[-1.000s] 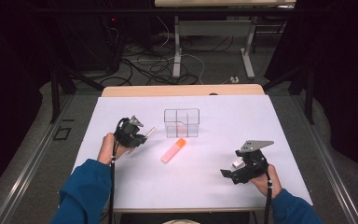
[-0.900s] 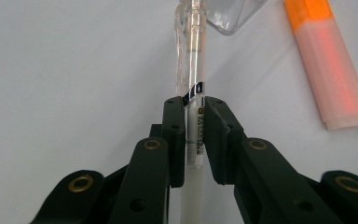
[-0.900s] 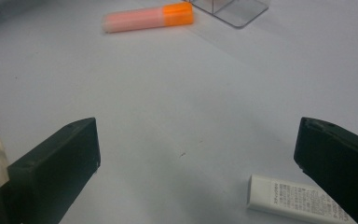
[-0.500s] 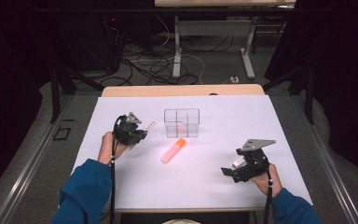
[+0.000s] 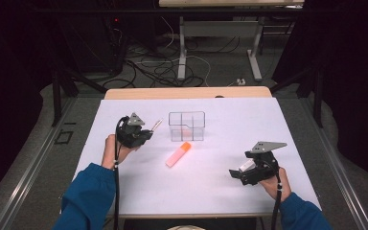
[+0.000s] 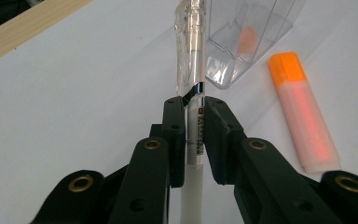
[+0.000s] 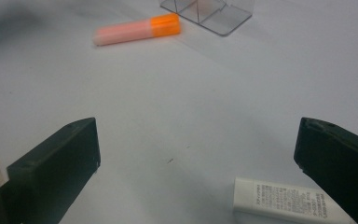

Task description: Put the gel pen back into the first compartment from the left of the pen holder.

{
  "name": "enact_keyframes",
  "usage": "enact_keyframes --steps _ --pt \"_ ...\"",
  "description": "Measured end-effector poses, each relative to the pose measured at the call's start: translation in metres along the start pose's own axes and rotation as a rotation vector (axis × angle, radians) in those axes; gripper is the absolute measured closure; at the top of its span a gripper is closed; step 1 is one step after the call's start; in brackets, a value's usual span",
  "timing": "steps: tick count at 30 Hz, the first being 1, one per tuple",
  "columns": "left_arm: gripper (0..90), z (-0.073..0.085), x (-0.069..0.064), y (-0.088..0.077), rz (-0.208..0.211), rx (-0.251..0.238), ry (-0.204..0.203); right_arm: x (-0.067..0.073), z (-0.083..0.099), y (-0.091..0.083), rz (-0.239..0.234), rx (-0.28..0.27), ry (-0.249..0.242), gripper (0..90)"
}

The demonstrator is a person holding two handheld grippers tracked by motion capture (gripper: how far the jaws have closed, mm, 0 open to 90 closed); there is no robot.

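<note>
Black tongs on the left [image 6: 193,135] are clamped round a clear pen [image 6: 191,70], gripping it mid-barrel so the tip points ahead toward the clear plastic organiser [image 5: 187,125] just beyond, a hold that looks meant for dropping it into a compartment. Beside that line lies an orange highlighter [image 5: 178,154] flat on the white table [image 5: 211,191], apparently next in the queue. Over on the right, the other tongs [image 7: 196,154] gape wide with nothing between them, hovering low over a white eraser [image 7: 284,199], likely lining up a pickup.
</note>
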State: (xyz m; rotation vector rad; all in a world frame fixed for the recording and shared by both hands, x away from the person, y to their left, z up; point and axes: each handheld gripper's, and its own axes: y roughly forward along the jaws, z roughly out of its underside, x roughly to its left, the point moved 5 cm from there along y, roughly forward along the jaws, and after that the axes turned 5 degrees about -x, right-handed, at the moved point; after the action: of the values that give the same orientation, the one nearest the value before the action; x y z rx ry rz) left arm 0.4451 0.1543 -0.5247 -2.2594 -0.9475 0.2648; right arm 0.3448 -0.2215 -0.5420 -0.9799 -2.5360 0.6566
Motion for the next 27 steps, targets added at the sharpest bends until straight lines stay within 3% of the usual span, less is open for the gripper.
enact_keyframes --steps 7,10,18,27 --pt "79.2 -0.008 -0.002 -0.005 0.012 -0.056 -0.01 -0.002 -0.001 -0.001 -0.006 -0.012 0.016 0.0" --pt "79.2 -0.009 -0.004 -0.006 0.014 -0.054 -0.01 -0.002 -0.002 -0.003 -0.006 -0.007 0.02 0.0" --pt "79.2 -0.015 -0.008 -0.007 0.033 -0.098 -0.006 -0.005 -0.003 -0.004 -0.005 -0.028 0.04 0.0" --pt "79.2 -0.023 -0.012 -0.009 0.027 -0.139 -0.008 -0.011 -0.006 -0.008 -0.011 -0.047 0.058 0.0"
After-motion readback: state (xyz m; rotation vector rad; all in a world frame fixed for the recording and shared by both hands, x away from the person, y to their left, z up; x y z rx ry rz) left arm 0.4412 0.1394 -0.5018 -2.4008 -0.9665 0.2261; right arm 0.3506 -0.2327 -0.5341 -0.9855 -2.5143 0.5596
